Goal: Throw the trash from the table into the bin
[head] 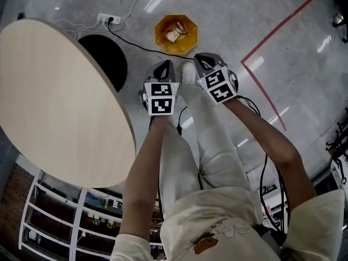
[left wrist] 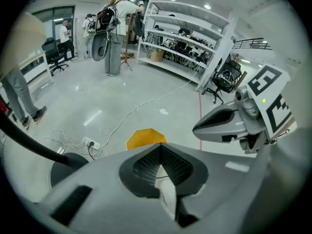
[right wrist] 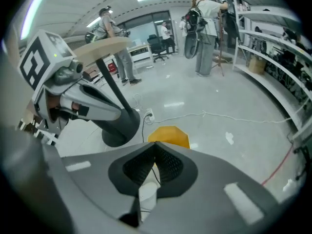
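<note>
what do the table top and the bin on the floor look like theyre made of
Table top: likely pale wood-look laminate or veneer, matte, with a faint even grain. Bin: probably moulded plastic, going by its smooth orange walls, slight sheen and crisp octagonal rim.

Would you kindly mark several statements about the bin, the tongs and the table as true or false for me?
1. The yellow bin stands on the floor, not on the table. True.
2. The yellow bin is empty. False: some trash lies inside it.
3. The right tongs hold a piece of trash. False: they are shut with nothing between them.
4. The left tongs are shut. True.
5. A power strip lies on the table. False: it lies on the floor, near the yellow bin.
</note>
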